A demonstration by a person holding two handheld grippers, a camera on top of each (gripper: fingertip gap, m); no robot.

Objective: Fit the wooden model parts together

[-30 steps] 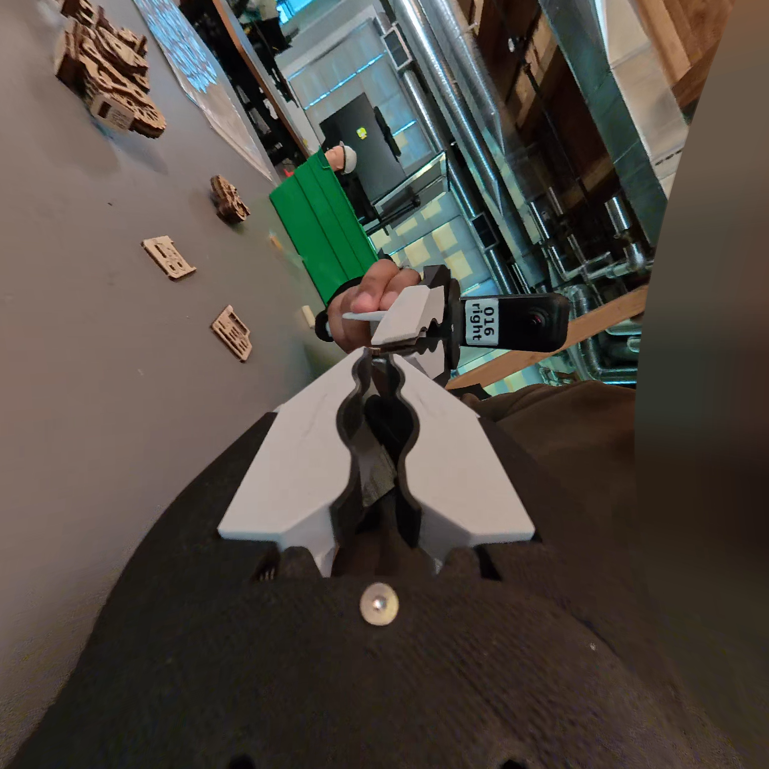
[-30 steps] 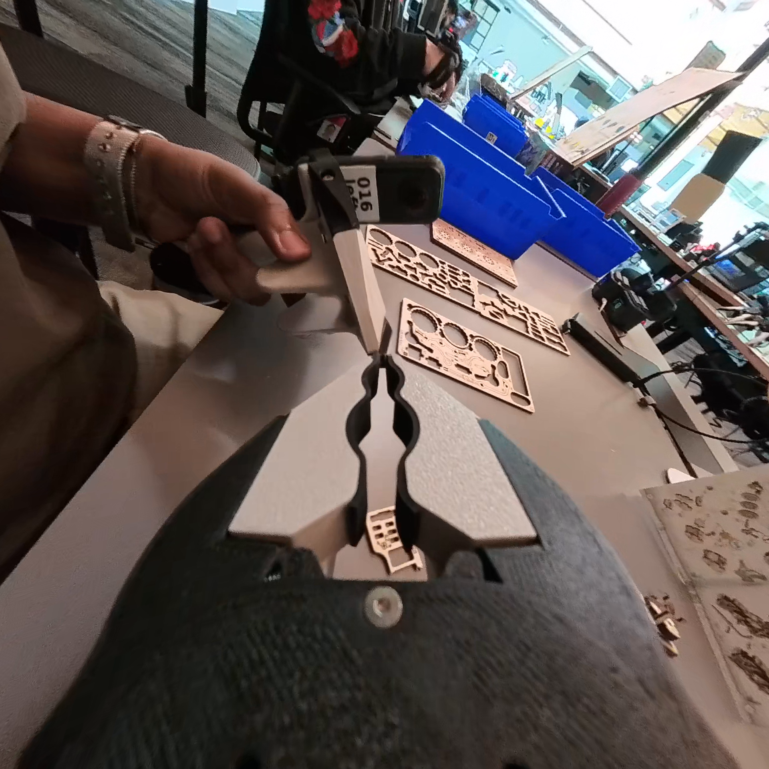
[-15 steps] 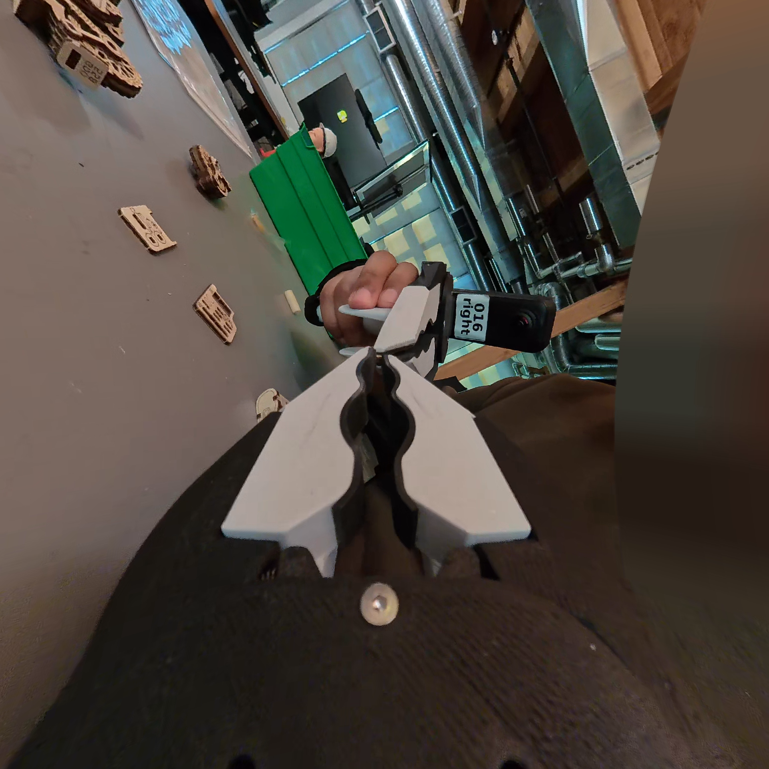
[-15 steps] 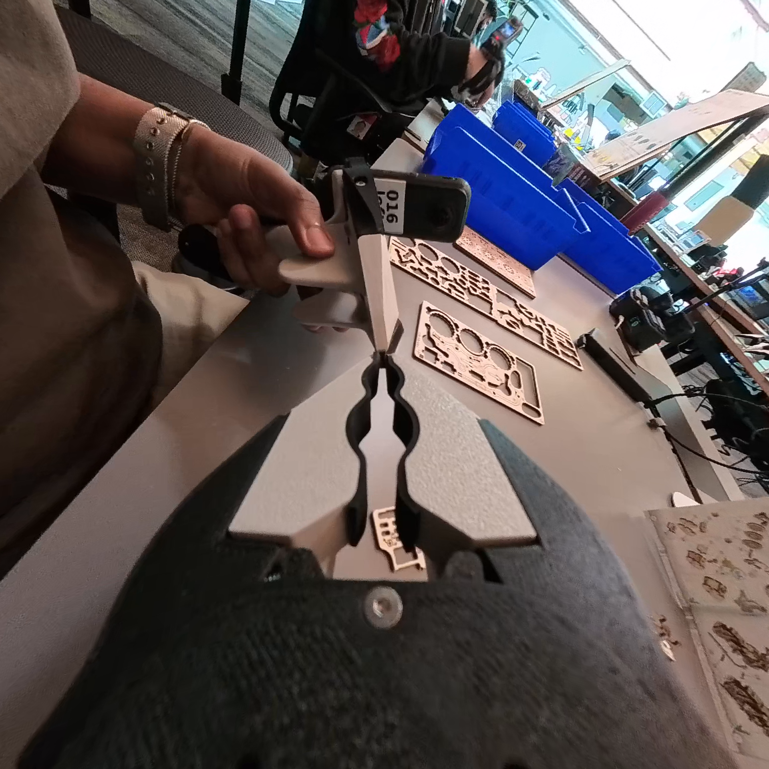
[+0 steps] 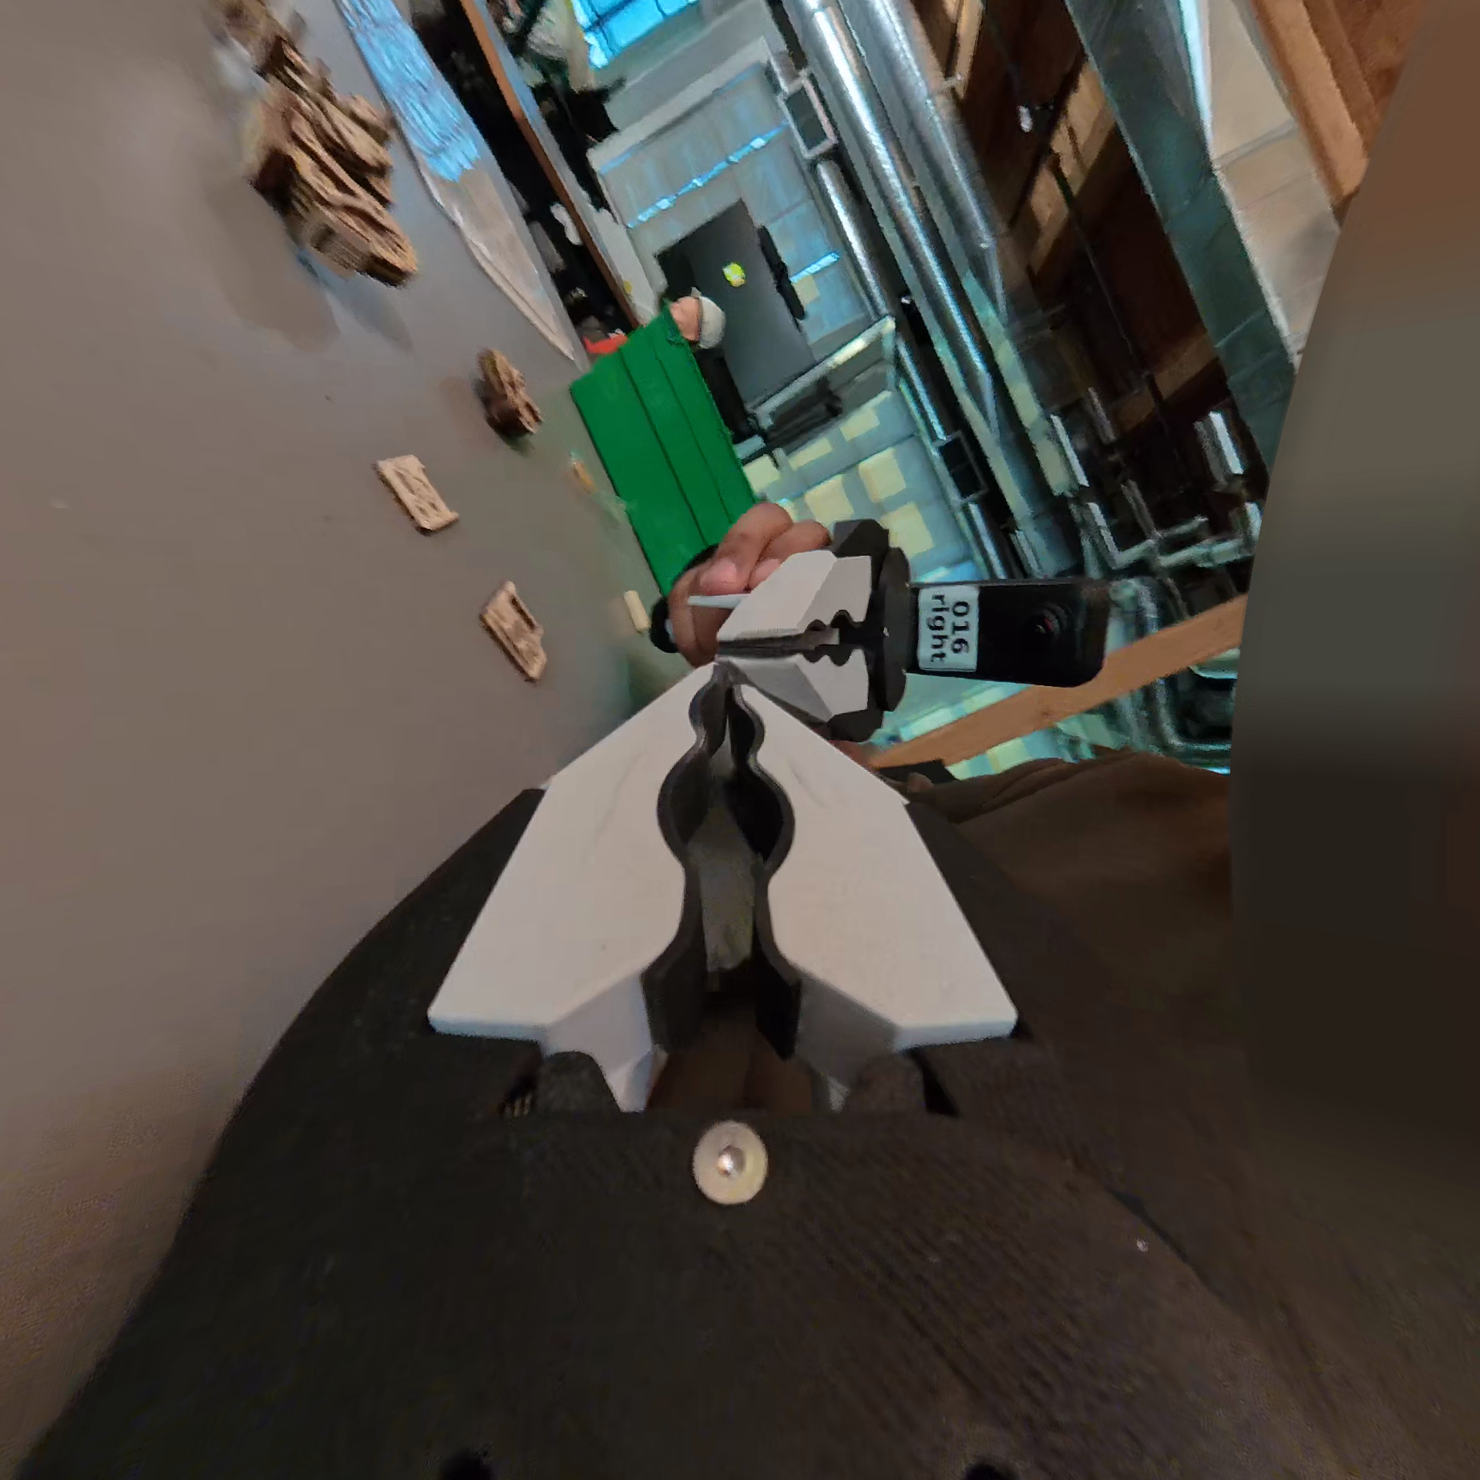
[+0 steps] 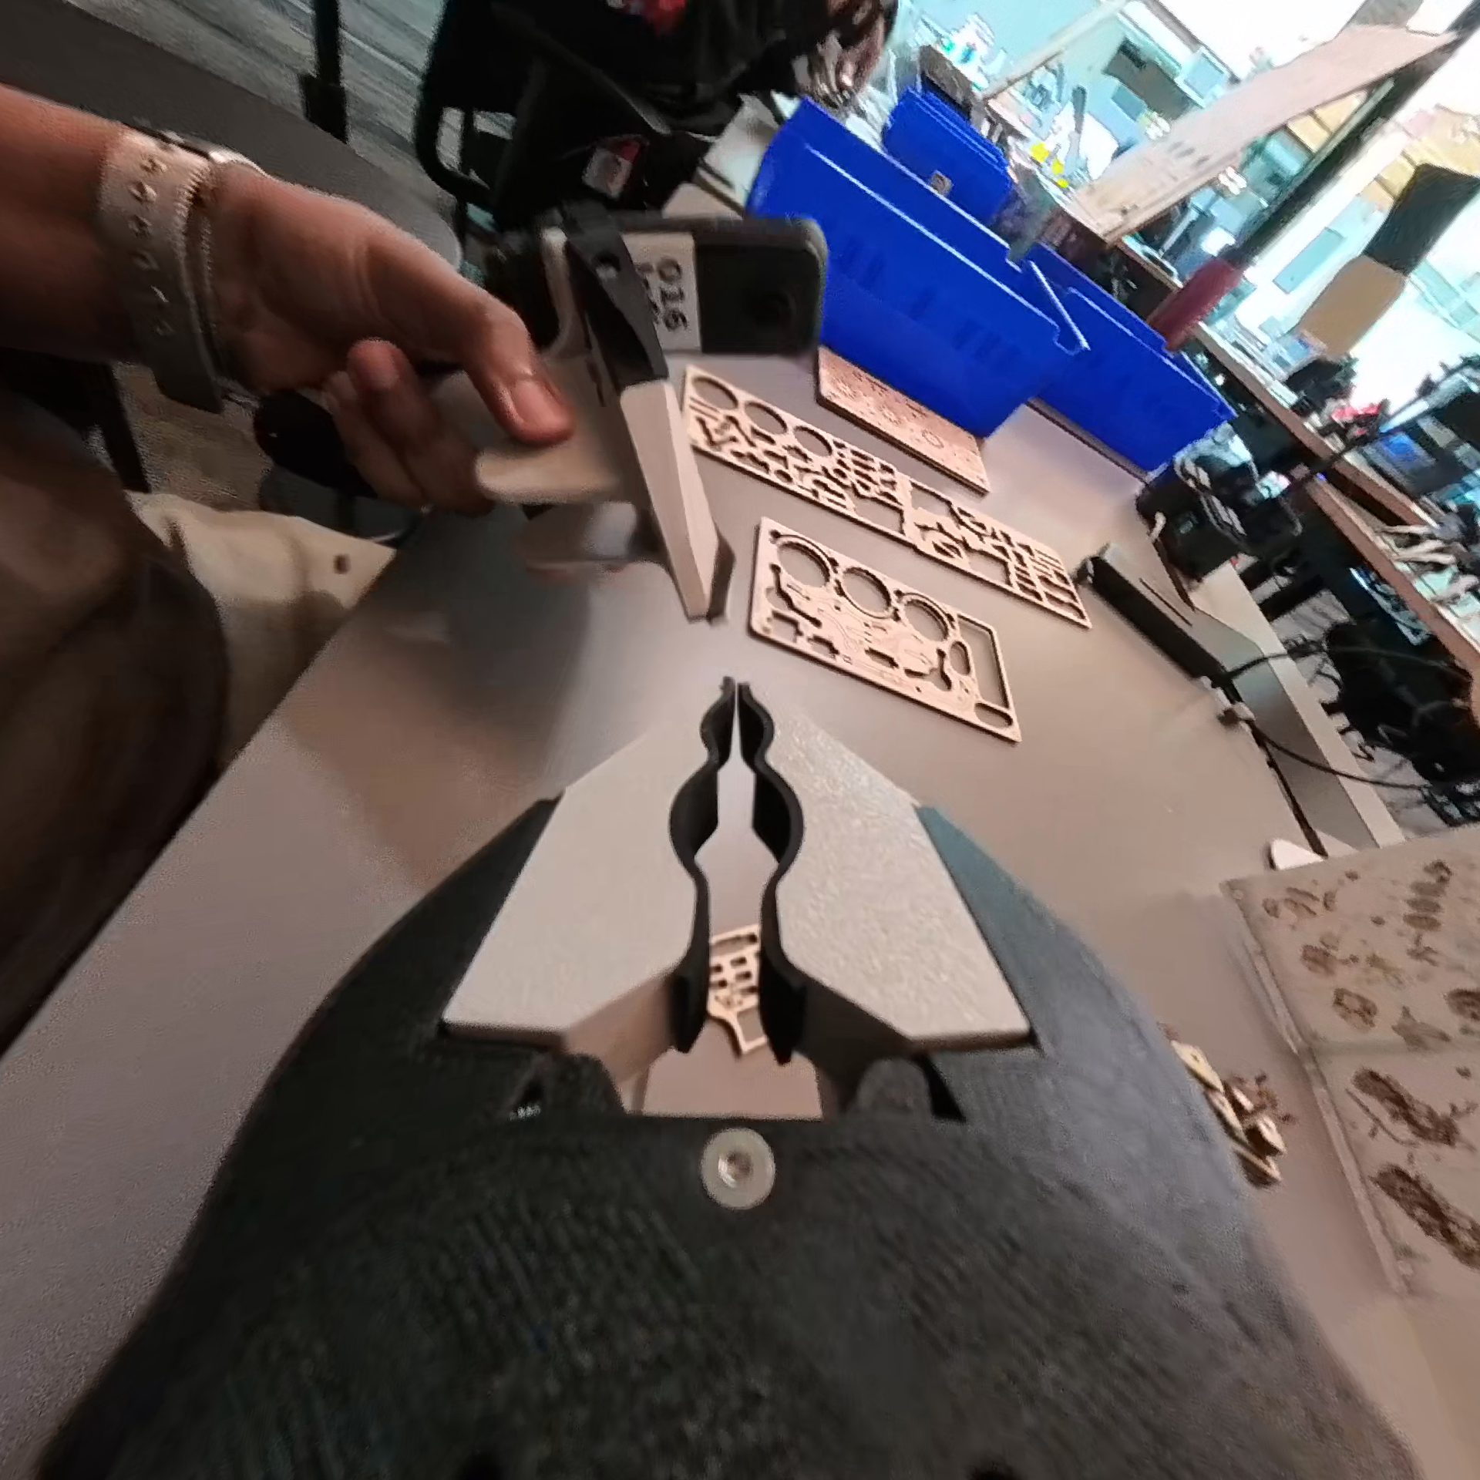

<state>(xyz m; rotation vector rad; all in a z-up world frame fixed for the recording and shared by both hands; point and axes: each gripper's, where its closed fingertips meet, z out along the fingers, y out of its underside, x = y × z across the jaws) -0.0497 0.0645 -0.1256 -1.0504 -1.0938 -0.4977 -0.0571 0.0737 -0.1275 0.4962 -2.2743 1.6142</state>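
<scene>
Across the grey tabletop (image 6: pixel 1081 801) lie pale cut-out wooden sheets (image 6: pixel 881 633) and, well apart, small loose wooden pieces (image 5: pixel 512 633). My right tongs (image 6: pixel 733 697) are pinched shut, a small slotted wooden part (image 6: pixel 733 985) wedged deep between them; my left tongs (image 5: pixel 725 689) look closed, contents unclear. Tips nearly meet, so misalignment could jam or drop the part. Only the right view shows that part.

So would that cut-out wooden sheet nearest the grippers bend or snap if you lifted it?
The wooden sheet looks thin and flat, so probably light. Its many holes leave narrow bridges, so it likely flexes slightly and could crack if lifted by one corner.
</scene>
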